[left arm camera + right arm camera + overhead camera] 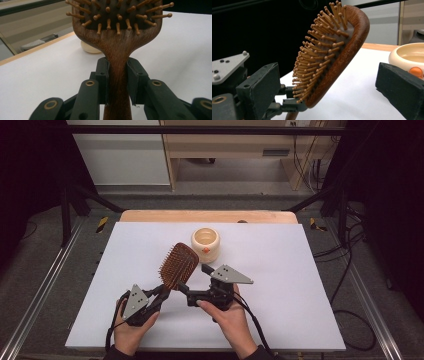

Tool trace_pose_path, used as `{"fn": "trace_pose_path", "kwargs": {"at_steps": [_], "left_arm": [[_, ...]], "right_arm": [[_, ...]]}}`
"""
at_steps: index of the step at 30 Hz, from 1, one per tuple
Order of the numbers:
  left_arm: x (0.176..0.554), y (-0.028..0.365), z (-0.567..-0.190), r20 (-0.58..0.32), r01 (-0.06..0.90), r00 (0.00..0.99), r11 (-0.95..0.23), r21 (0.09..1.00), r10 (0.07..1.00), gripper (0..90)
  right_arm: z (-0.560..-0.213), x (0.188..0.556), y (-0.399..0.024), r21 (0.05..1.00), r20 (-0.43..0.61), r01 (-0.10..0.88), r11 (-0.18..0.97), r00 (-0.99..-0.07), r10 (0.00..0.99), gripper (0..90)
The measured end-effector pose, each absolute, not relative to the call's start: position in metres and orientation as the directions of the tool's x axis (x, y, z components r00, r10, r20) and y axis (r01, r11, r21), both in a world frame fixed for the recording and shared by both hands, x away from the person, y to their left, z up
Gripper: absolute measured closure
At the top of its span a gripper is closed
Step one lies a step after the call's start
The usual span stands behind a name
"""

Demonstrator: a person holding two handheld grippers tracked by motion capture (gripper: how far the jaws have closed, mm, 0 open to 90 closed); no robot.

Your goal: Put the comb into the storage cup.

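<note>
Clamping the handle of a wooden hairbrush (pixel 117 62), the left gripper (pixel 117 82) has its two black jaws pressed against either side of the narrow neck just below the paddle head, as the left gripper view makes plain. In the high view the same left gripper (pixel 150 301) sits near the front edge of the white table (pixel 280 320), held in the person's left hand (pixel 131 330), and the hairbrush (pixel 178 266) rises from it, tilted up and away toward the middle of the table with its bristles facing up and toward the right side. The right gripper (pixel 192 287), in the person's right hand (pixel 227 315), lies just beside the brush head, pointing at it from the right; its jaws stand apart and grasp nothing. In the right gripper view those black jaws frame the hairbrush (pixel 332 57) on either side without touching it, the rows of tan, ball-tipped bristles (pixel 317 55) turned toward the camera's left. A cream bowl (pixel 205 243) with an orange mark on its side stands on the table just beyond the brush head, apart from both grippers.
</note>
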State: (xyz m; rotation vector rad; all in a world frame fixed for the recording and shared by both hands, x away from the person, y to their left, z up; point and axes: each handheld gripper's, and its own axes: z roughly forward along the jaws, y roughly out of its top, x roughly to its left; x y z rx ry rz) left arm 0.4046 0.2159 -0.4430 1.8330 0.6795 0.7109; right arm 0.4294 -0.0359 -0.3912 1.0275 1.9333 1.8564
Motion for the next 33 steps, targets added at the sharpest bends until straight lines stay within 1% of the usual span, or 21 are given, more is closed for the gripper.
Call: {"fn": "trace_pose_path", "kwargs": {"at_steps": [10, 16, 18, 28, 33], "left_arm": [[0.402, 0.211, -0.442, 0.179, 0.112, 0.675, -0.34, 0.934, 0.715, 72.9], [0.4, 0.207, -0.442, 0.19, 0.102, 0.683, -0.35, 0.931, 0.705, 72.9], [0.4, 0.206, -0.442, 0.204, 0.089, 0.683, -0.357, 0.93, 0.701, 72.9], [0.4, 0.205, -0.443, 0.196, 0.097, 0.686, -0.355, 0.93, 0.7, 72.9], [0.399, 0.204, -0.443, 0.21, 0.082, 0.684, -0.36, 0.929, 0.699, 72.9]], "right_arm": [[-0.39, 0.437, -0.036, 0.947, 0.296, 0.304, -0.102, -0.704, 0.645, 8.8], [-0.391, 0.438, -0.035, 0.94, 0.323, 0.318, -0.125, -0.709, 0.627, 10.7], [-0.391, 0.439, -0.034, 0.936, 0.333, 0.327, -0.127, -0.71, 0.621, 10.7], [-0.389, 0.439, -0.036, 0.933, 0.346, 0.329, -0.146, -0.706, 0.618, 10.8], [-0.389, 0.442, -0.037, 0.931, 0.352, 0.331, -0.155, -0.698, 0.624, 11.1]]}}
